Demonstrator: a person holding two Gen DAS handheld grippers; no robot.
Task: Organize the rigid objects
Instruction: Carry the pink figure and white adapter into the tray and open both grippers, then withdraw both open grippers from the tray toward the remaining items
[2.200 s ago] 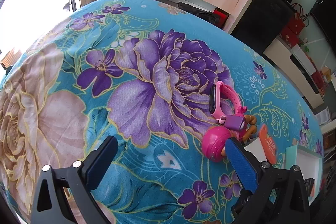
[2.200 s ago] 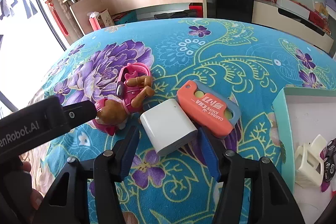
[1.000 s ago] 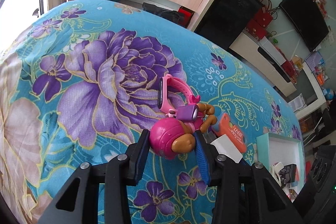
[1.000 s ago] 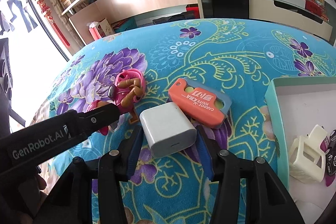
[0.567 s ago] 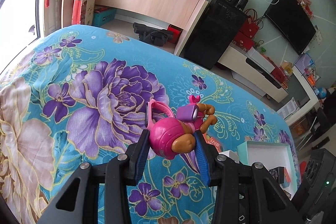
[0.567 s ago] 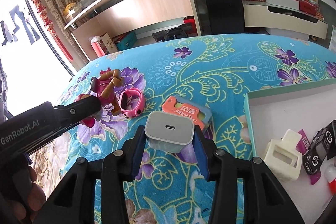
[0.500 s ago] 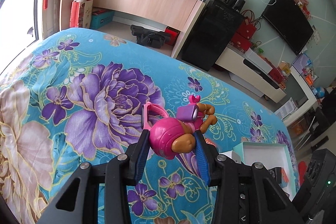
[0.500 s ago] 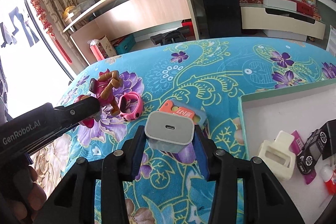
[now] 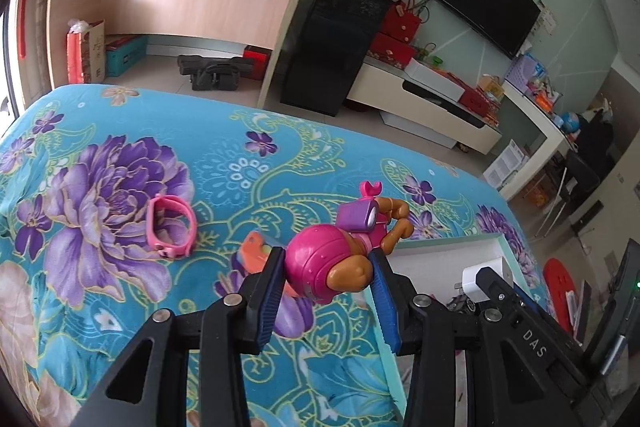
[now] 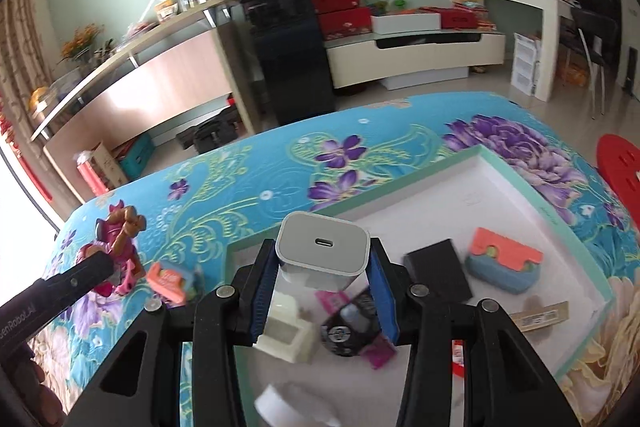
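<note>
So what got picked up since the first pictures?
The left gripper grabbed the pink toy puppy, the right gripper the white charger block; both were lifted toward the white box. The pink watch stayed on the flowery cloth.

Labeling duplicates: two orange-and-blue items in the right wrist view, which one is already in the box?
The orange-and-blue item at the box's right side, beside the black block. Its twin lies on the floral cloth, left of the box.
</note>
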